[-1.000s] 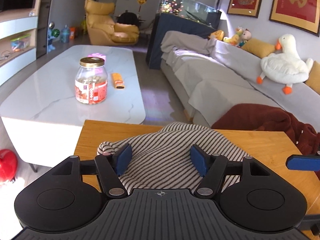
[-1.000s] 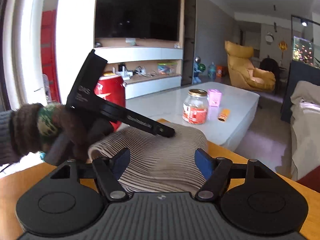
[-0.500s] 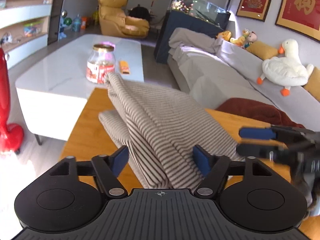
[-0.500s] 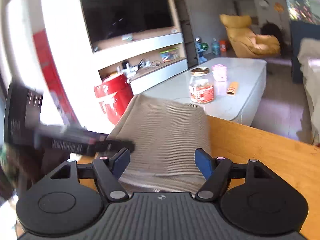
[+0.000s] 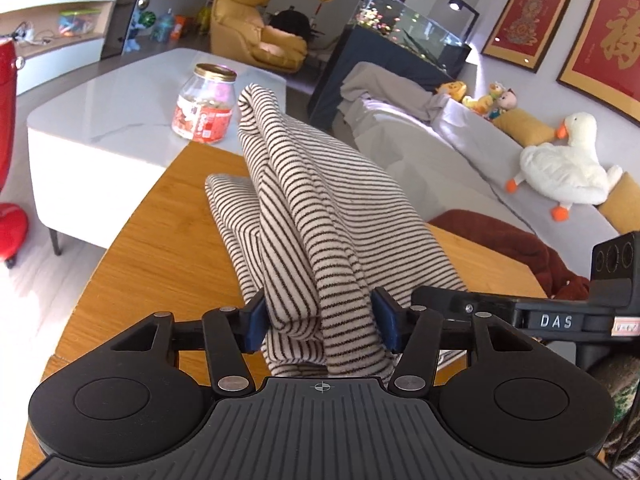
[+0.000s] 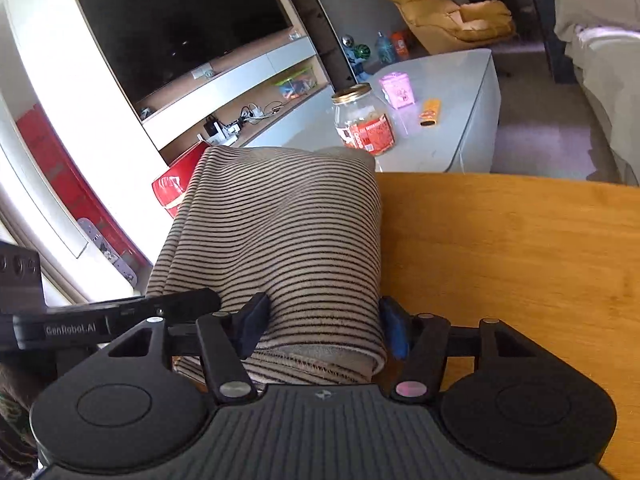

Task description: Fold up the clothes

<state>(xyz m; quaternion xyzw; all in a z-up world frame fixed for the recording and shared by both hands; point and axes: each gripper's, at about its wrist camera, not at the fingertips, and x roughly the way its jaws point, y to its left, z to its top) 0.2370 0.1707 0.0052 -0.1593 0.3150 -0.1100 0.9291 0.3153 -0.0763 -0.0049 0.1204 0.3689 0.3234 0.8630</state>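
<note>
The cream-and-black striped knit garment (image 5: 320,216) lies folded in a thick bundle on the honey-coloured wooden table (image 5: 160,248), its near end raised off the surface and bunched between both tools.

Left gripper (image 5: 322,322): its jaws have just been closing, and the blue pads now press into either side of a gathered roll of the striped fabric. The cloth runs straight ahead of the fingers and rises to a rounded fold at the far end. A flatter layer of the same garment rests on the table ahead and to the left of the fingers.

Right gripper (image 6: 322,324): its jaws have likewise just been closing and now clamp the folded edge of the garment, with the hemmed layers visible directly between the pads. The fabric stretches forward from the fingers as a broad, smooth panel.

The two tools sit close together; each appears beside the other at fingertip level.

Beyond the table, ahead of both grippers, stands a white marble-look coffee table (image 6: 452,92) bearing a clear glass jar with a gold lid and red label (image 5: 206,106). Right of the left gripper lie a dark red blanket (image 5: 520,248) and a grey sofa (image 5: 460,156) with a white plush goose (image 5: 564,168).
</note>
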